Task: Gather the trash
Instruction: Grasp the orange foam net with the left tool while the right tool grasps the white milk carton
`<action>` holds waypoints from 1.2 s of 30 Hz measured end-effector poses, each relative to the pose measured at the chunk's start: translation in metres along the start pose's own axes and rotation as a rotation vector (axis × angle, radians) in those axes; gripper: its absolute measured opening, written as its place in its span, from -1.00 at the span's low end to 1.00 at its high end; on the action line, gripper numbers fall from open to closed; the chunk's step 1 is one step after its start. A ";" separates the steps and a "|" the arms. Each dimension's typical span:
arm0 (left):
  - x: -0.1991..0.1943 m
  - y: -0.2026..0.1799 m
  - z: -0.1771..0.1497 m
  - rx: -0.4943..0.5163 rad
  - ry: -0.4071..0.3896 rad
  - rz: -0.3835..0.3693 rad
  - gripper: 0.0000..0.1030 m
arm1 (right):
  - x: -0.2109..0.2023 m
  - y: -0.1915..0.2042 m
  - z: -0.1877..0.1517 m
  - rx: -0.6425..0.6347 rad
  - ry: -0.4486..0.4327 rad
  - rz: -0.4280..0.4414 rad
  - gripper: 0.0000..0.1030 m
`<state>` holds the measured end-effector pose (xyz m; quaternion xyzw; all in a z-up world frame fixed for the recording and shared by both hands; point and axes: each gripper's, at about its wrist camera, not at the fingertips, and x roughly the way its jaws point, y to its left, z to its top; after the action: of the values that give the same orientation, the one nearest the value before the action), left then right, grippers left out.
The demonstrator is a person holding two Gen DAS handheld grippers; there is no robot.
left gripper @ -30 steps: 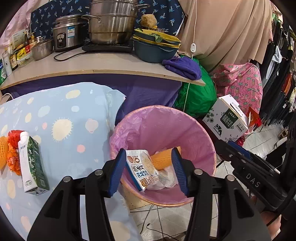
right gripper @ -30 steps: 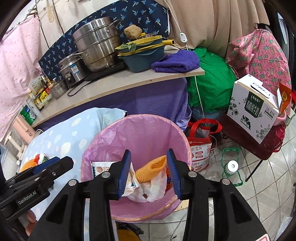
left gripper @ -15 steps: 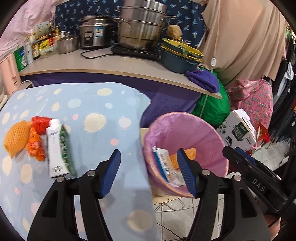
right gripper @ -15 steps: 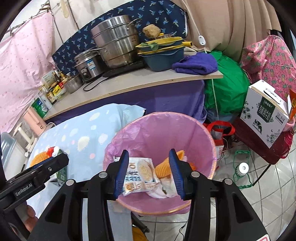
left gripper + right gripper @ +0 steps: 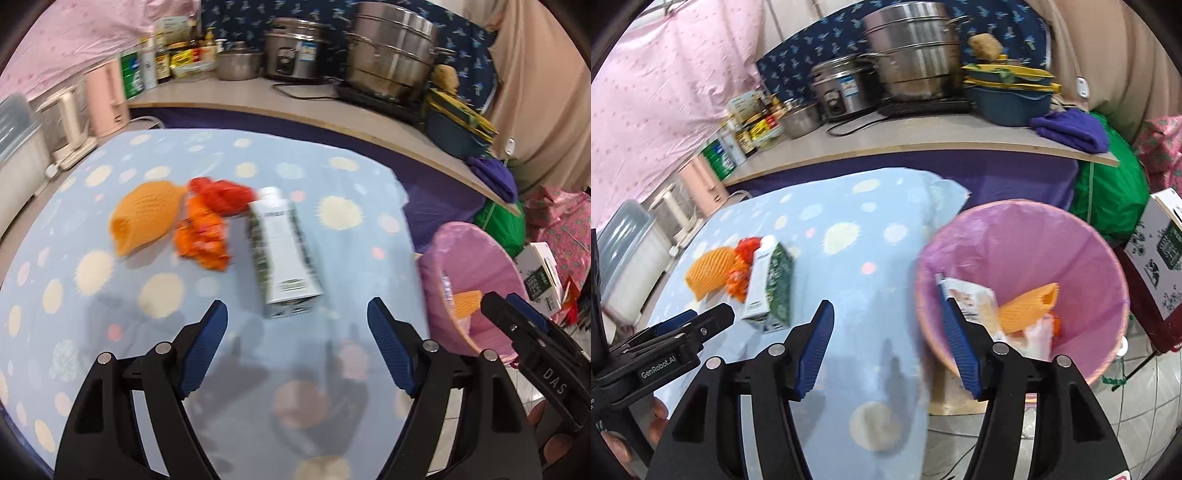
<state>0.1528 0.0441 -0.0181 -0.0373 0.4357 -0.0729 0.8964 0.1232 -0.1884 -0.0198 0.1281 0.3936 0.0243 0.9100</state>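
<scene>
1. A milk carton (image 5: 282, 253) lies flat on the spotted blue tablecloth (image 5: 110, 332), blurred so its print is unreadable.
2. Just left of it sit an orange wrapper (image 5: 201, 236), a red net (image 5: 221, 195) and an orange foam net (image 5: 146, 218).
3. The pink-lined bin (image 5: 1071, 236) stands at the table's edge, holding a packet (image 5: 971, 299) and a foam sleeve (image 5: 1028, 308); the right finger hides part of the packet.
4. The left gripper (image 5: 297, 345) and right gripper (image 5: 888, 349) both hang empty, jaws opening.
</scene>
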 end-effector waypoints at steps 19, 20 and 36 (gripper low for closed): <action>0.003 0.149 -0.002 -0.145 -0.004 0.200 0.75 | 0.084 0.133 -0.012 -0.172 0.102 0.084 0.51; 0.004 0.152 -0.001 -0.145 -0.006 0.201 0.75 | 0.090 0.136 -0.011 -0.173 0.107 0.082 0.51; 0.053 0.168 0.040 -0.123 -0.021 0.165 0.81 | 0.138 0.147 -0.009 -0.163 0.180 0.060 -0.03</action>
<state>0.2329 0.2011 -0.0559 -0.0571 0.4316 0.0284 0.8998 0.2204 -0.0242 -0.0868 0.0628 0.4666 0.0946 0.8772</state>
